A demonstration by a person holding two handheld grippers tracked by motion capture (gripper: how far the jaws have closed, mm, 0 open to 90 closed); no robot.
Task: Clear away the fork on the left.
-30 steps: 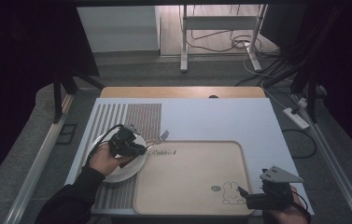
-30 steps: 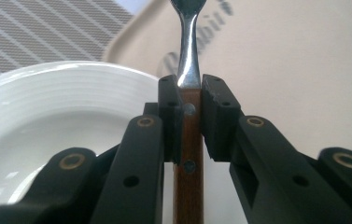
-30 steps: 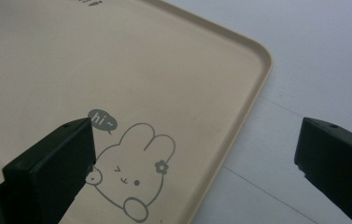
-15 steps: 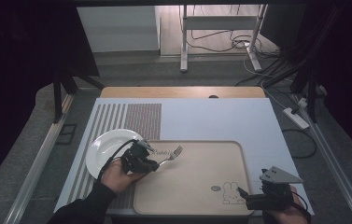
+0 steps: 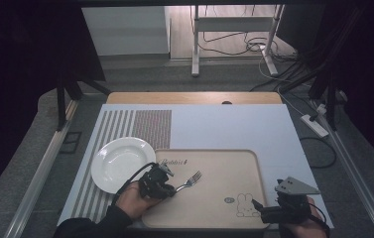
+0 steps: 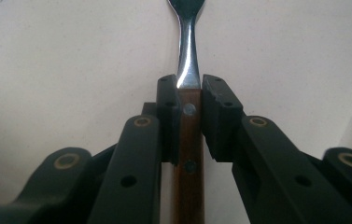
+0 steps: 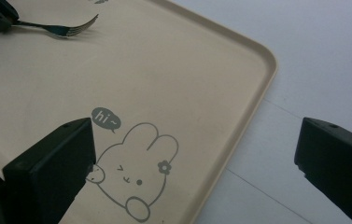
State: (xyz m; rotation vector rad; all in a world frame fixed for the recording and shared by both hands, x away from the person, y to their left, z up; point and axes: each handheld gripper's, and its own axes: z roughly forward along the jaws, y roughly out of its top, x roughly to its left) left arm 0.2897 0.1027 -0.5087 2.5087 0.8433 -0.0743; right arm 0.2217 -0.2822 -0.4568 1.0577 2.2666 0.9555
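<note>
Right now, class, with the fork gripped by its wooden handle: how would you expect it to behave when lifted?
The fork probably stays stiff: metal neck, riveted wood. Held at the handle by the left gripper, its head may droop slightly. It looks light.

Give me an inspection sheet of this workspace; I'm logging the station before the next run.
Surface: pale mat with a striped patch at its left, on a wooden table.
Job's things: beige tray with a rabbit print; white plate, empty, left of the tray; fork with a wooden handle, tines over the tray.
Clutter: nothing seen.
Grippers: left gripper shut on the fork's handle; right gripper open, holding nothing, at the tray's near right corner.
Cables: black lead from the left gripper curling past the plate; loose cables on the floor beyond the table.
Surroundings: power strip on the floor at right; metal stand legs behind; dark curtains at both sides.
</note>
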